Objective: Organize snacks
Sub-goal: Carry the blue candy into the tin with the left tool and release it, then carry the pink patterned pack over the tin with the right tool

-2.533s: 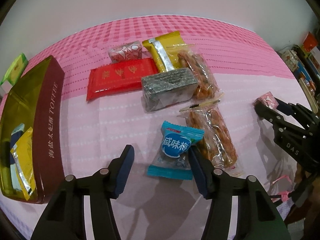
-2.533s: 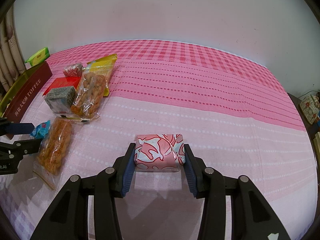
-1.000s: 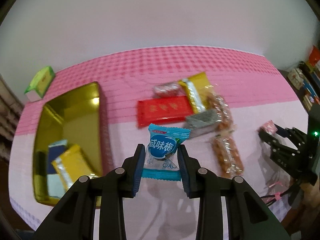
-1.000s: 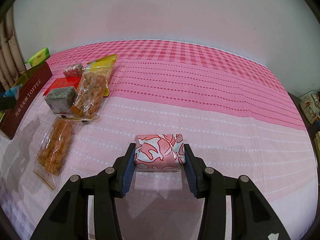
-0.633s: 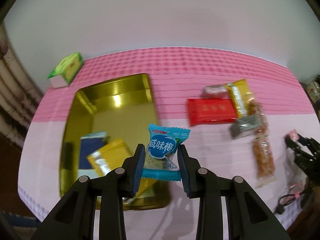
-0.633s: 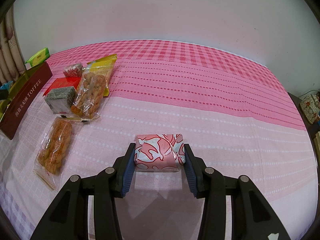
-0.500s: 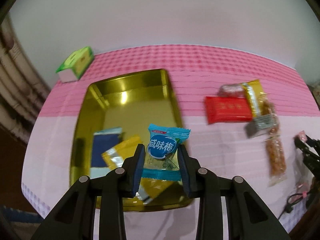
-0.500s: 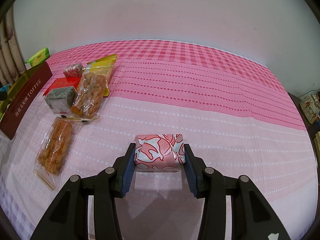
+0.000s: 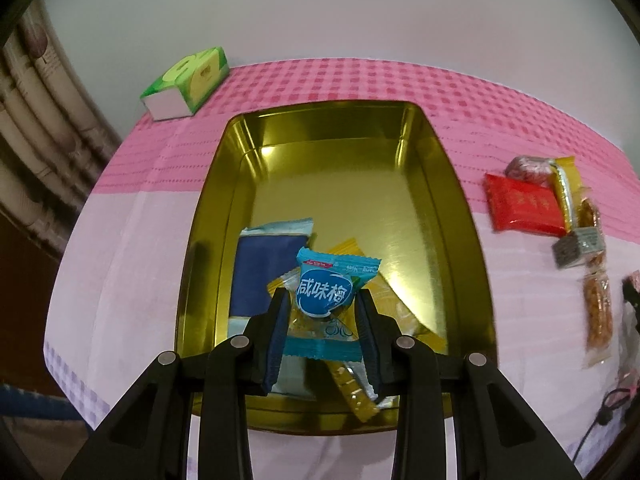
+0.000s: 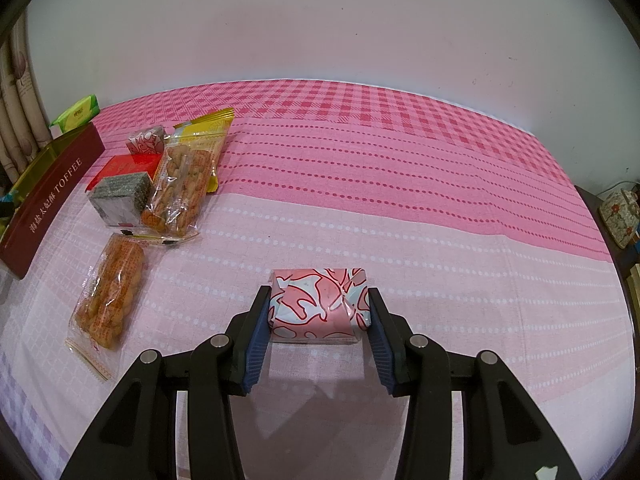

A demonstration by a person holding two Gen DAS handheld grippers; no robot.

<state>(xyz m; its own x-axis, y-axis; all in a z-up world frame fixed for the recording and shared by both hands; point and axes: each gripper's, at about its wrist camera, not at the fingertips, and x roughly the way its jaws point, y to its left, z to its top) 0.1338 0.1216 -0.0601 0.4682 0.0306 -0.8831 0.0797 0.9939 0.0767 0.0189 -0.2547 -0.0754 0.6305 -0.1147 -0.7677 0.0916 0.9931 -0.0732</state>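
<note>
My left gripper [image 9: 323,312] is shut on a blue candy packet [image 9: 326,294] and hangs over the near end of the open gold tin [image 9: 456,204]. Inside the tin lie a dark blue packet [image 9: 262,270] and a yellow packet [image 9: 404,316]. My right gripper [image 10: 318,312] is shut on a pink-and-white patterned packet [image 10: 318,306] just above the pink tablecloth. To the left in the right wrist view lie a grey packet [image 10: 120,196], a red packet [image 10: 128,166], two clear bags of fried snacks [image 10: 180,190] [image 10: 112,272] and a yellow packet [image 10: 208,130].
A green tissue pack [image 9: 186,80] sits beyond the tin's far left corner. The tin's maroon side [image 10: 48,196] faces the loose snacks. Curtains hang at the left edge. A small patterned box [image 10: 620,212] stands off the table at the right.
My left gripper carried the blue candy packet leftward from beside the snack pile to above the tin and sank a little. The right gripper and its packet stayed still.
</note>
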